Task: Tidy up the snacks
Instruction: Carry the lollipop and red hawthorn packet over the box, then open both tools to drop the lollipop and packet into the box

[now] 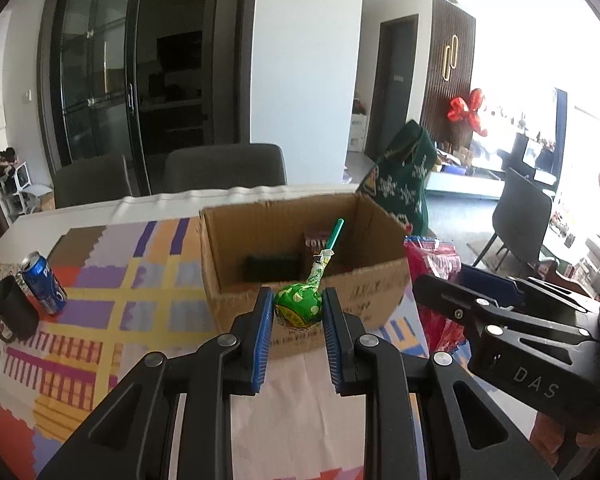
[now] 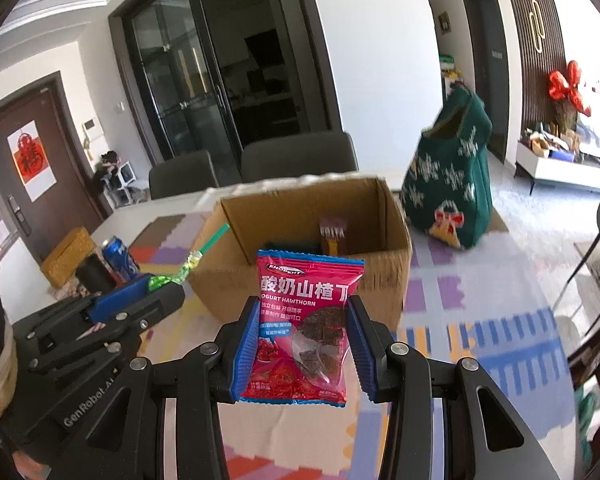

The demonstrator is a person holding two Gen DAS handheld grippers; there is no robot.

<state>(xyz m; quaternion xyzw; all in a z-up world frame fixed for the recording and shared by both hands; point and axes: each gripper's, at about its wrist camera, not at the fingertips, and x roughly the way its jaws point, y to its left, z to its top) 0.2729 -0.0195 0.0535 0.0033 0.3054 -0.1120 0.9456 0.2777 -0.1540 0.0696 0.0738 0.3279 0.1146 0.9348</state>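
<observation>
My left gripper point(image 1: 298, 308) is shut on a green-wrapped lollipop point(image 1: 299, 308), its teal stick pointing up toward the open cardboard box point(image 1: 300, 300) just ahead. Held upright in front of that box point(image 2: 380, 276), a red yogurt hawthorn packet point(image 2: 306, 320) sits pinched between the blue pads of my right gripper point(image 2: 304, 320). Inside the box stand a dark red carton point(image 2: 333, 234) and a black item point(image 1: 270, 266). In the right wrist view the left gripper point(image 2: 156, 286) shows at lower left with the lollipop point(image 2: 172, 276). The right gripper point(image 1: 452, 284) shows at the right of the left wrist view.
A blue soda can point(image 1: 44, 282) and a black mug point(image 1: 14, 312) stand at the left on the patterned tablecloth point(image 1: 120, 292). A green knitted stocking bag point(image 2: 452, 184) stands right of the box. Two grey chairs point(image 1: 224, 168) sit behind the table. A yellow box point(image 2: 66, 254) is far left.
</observation>
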